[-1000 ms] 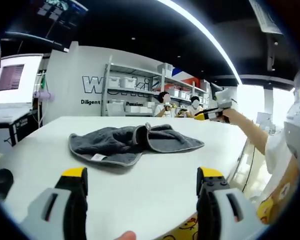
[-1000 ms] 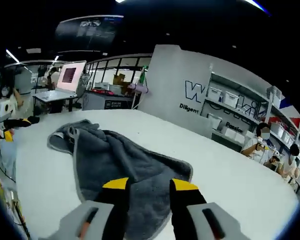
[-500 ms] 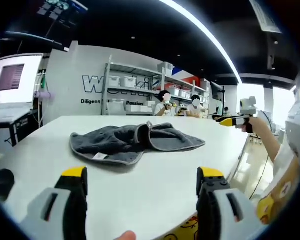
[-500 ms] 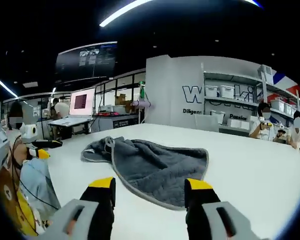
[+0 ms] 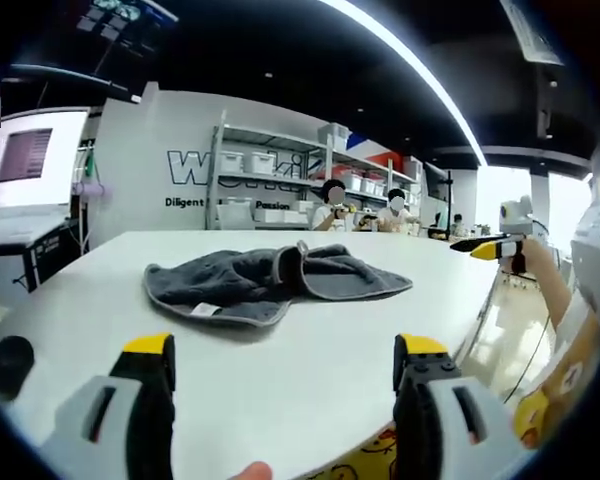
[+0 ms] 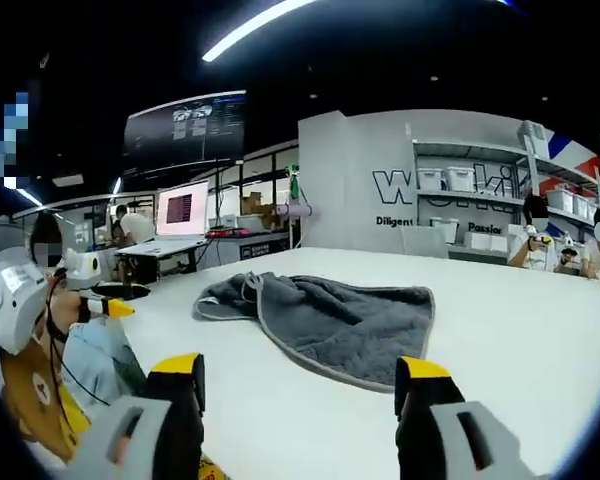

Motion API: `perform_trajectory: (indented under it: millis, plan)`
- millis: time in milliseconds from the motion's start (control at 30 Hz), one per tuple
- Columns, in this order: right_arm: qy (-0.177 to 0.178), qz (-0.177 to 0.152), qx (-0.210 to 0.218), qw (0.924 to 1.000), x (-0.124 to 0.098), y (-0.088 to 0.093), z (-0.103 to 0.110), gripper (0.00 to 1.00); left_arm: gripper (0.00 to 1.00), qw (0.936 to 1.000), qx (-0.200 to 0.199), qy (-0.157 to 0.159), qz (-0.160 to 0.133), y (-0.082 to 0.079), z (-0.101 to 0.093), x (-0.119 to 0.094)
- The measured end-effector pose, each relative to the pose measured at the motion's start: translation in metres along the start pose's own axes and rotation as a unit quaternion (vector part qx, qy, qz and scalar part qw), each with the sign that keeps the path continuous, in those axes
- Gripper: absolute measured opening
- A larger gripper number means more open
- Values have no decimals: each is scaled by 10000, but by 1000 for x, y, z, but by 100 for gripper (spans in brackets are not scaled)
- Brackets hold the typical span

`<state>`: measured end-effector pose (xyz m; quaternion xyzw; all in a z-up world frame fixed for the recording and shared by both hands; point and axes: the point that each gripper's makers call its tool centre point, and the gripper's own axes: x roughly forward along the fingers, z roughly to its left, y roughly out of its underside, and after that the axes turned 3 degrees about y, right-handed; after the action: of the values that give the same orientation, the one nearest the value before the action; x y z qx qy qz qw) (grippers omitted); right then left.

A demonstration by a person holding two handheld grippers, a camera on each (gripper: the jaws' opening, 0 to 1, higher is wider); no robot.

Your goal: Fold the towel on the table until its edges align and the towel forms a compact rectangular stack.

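Left gripper view: the left gripper (image 5: 283, 360) is held low over the near edge of the table (image 5: 300, 330), its 2 yellow-tipped jaws spread wide apart with nothing between them. 1 grey towel (image 5: 270, 283) lies crumpled on the table straight ahead of those jaws, well apart from them, with bare tabletop between. Its long axis runs across the view, from the left side toward the right, so it lies broadside to this gripper. 1 corner is turned over near the middle, showing a pale hem, and a small white label sits on the near edge.

The right gripper (image 6: 300, 385) is seen in the right gripper view with its 2 jaws likewise parted and empty, held off the table edge. From this side the towel (image 6: 325, 318) lies ahead and slightly left, its wide flat end nearer the jaws and its bunched end farther off toward the far left.

Neither gripper is touching the cloth. Which of the 2 is nearer cannot be told with confidence; both stand clear of it. The coming move is judged to be an approach forward from each side to a near edge or corner, the right gripper facing the flatter end.

Counted: 1 towel, 1 table, 2 grippers, 4 jaws. A small dark object (image 5: 7, 362) rests at the left edge of the table.
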<state>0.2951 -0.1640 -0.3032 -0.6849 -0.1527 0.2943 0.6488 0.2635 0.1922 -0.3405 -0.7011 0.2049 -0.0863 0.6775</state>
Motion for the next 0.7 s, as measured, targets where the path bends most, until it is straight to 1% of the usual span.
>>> perform_trajectory:
  millis: [100,267,333,433,533,700]
  plan:
    - [-11,-6,26,10000,-2,1,3,85,95,10000,-1,-15,-8,0,0,-1]
    - [-1,-29,69,10000,-2,1,5,94,95,10000,10,-25,-16,-1,1,-2]
    - [-11,-7,50,10000,-2,2,6,95,95,10000,10,-26,-10,0,1,-3]
    - [69,-28,150,9999,0,2,2,99,95,10000,6,-49,-6,0,2,-4]
    - [173,-25,151,9997,0,3,-3,99,95,10000,-10,-67,-10,1,3,-5]
    - [225,18,141,9996,2,5,-6,100,95,10000,2,-98,14,2,5,-6]
